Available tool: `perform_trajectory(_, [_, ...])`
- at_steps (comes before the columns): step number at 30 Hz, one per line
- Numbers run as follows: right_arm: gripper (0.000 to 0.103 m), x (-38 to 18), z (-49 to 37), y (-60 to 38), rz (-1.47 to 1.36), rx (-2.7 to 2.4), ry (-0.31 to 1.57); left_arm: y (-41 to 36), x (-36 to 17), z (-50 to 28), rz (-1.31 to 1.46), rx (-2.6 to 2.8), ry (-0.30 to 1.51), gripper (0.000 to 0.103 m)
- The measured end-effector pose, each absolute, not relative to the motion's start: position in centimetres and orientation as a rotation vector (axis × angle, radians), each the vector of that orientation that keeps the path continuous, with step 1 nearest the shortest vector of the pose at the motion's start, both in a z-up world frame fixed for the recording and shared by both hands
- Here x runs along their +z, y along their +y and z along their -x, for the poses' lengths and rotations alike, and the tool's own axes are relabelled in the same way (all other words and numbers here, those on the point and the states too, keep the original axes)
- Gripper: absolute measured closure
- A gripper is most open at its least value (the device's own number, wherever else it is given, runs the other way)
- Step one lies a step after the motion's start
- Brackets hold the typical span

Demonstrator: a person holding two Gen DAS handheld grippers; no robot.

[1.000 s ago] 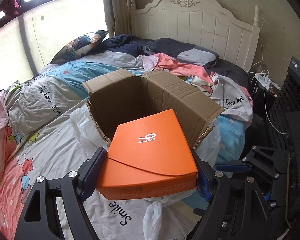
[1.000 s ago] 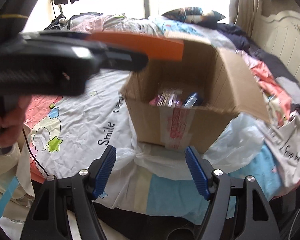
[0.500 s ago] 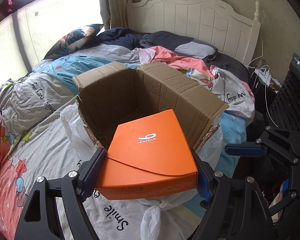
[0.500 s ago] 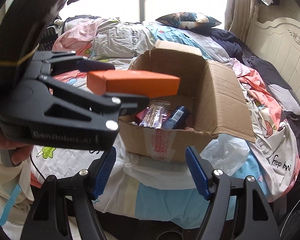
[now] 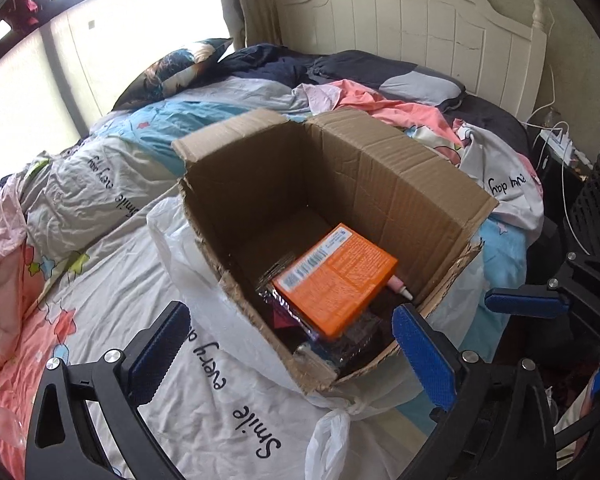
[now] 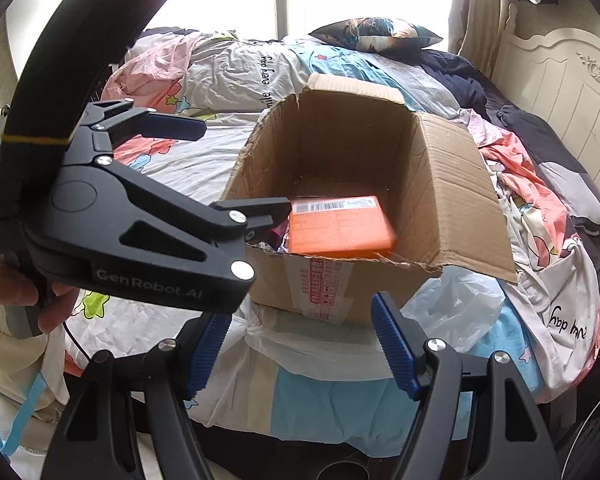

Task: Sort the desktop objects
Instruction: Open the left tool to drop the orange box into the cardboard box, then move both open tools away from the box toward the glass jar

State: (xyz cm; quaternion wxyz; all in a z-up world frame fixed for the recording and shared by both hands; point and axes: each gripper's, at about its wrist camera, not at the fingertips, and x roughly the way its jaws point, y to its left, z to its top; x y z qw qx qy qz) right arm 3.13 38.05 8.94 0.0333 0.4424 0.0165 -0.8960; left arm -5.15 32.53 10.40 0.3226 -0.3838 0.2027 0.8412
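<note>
Cardboard box point(image 5: 380, 184) open on the bed point(image 5: 204, 384), orange packet point(image 5: 336, 278) lying tilted inside on the other items, printed side up. Left gripper point(image 5: 290, 350) angled down over the box's near corner, jaws just spread wide, empty, packet clear of both pads, gripped at the handle by a hand point(image 6: 36, 300). Right gripper point(image 6: 300, 350) low before the box, angled down, jaws apart, nothing between.

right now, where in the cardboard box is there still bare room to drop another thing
The bare patch is the box floor at the far corner, bordered by the two far walls and the orange box. The near half is crowded: the orange box lies tilted on dark wrappers, with a pink tube beside it. The left claw, open, hangs over the near rim.
</note>
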Motion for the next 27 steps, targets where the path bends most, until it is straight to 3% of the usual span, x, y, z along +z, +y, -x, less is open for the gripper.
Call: perform_trajectory(27, [0.035, 5.8, -1.6, 30.6, -1.403, -2.604, 0.084, 21.5, 7.0, 5.6, 1.217, 2.350, 0.419, 0.000])
